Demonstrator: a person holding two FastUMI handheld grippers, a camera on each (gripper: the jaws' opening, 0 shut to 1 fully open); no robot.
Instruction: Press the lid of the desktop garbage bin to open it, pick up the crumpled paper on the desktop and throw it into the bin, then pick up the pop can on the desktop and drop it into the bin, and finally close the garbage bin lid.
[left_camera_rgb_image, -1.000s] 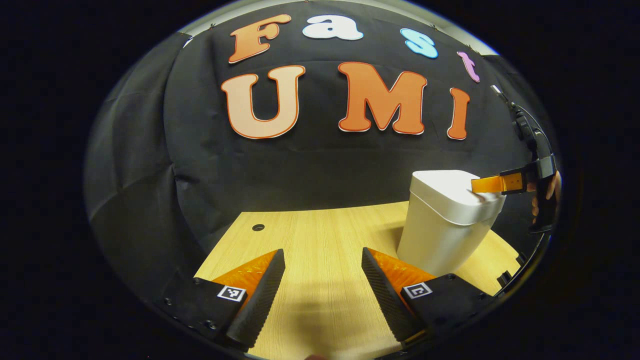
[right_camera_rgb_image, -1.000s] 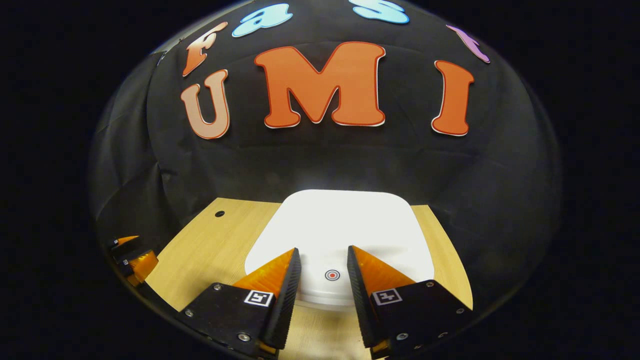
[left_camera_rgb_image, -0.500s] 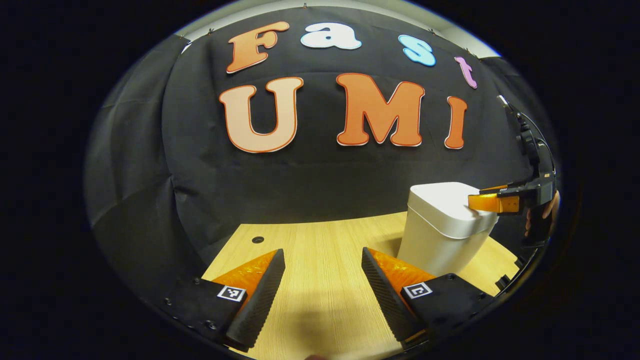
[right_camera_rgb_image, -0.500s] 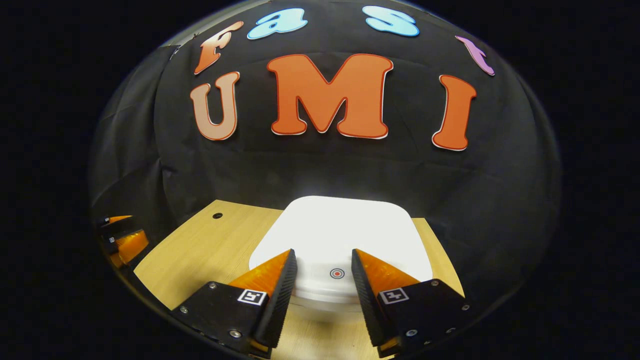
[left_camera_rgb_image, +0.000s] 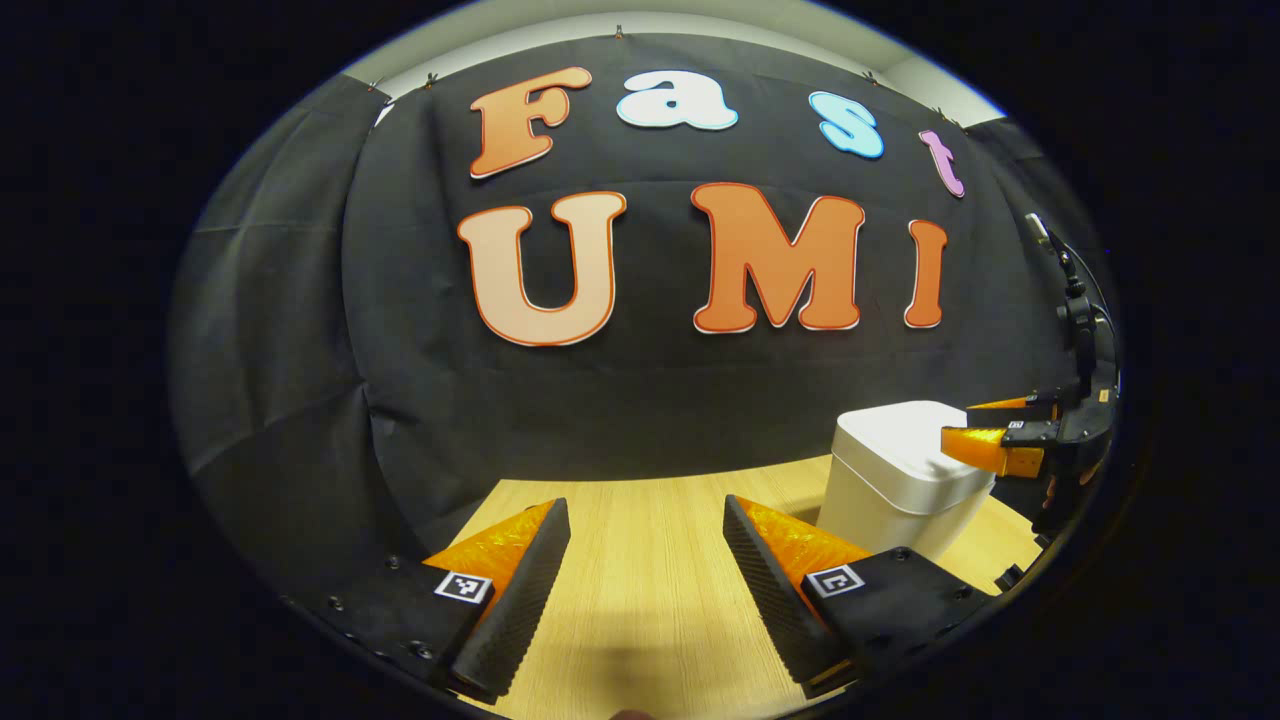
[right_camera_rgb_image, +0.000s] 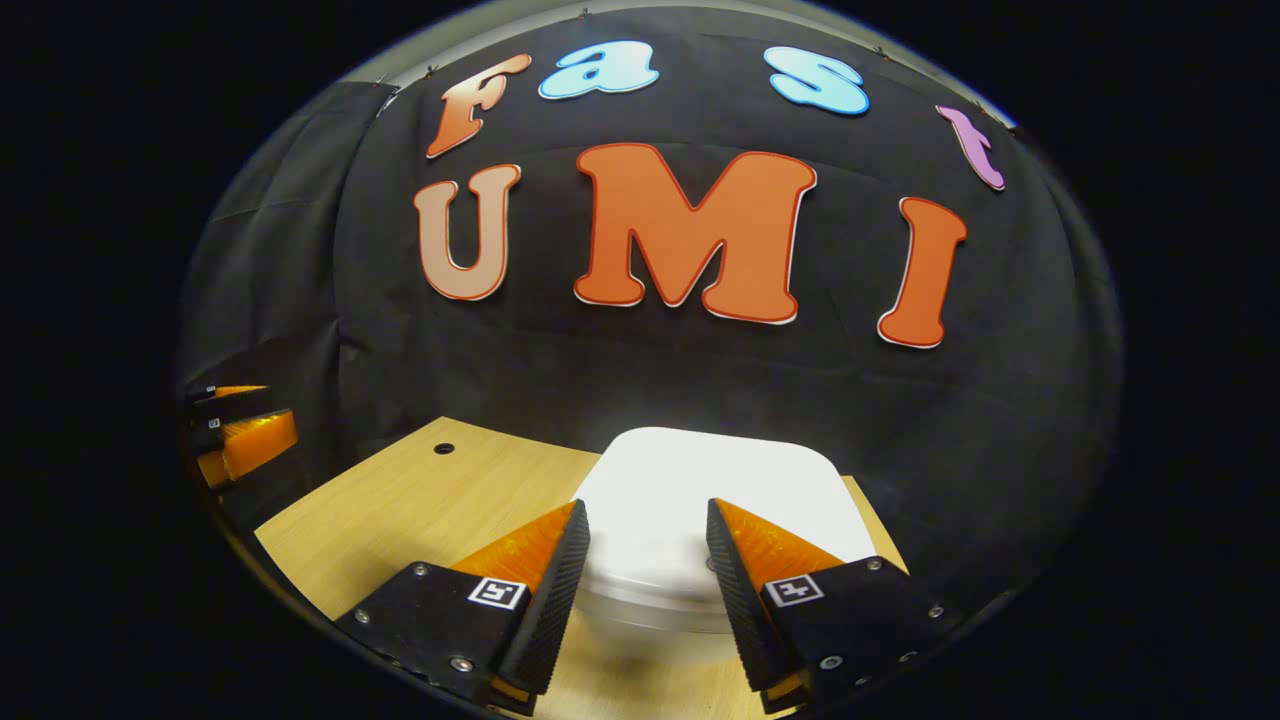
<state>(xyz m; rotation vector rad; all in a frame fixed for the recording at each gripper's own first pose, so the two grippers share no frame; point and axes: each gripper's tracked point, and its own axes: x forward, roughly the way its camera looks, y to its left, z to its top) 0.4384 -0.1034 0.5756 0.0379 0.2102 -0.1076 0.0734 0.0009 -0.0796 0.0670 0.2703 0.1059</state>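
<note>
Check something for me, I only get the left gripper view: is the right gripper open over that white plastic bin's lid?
Observer: Yes. In the right gripper view the right gripper is open, with a clear gap between its fingers.
Operator: Where on the lid?
Observer: The near edge of the white rounded-square plastic bin lid lies in that gap. It is blurred, so I can't tell if they touch.
Operator: Anything else on the table?
Observer: A small round hole in the light wooden tabletop, left of the bin.
</note>
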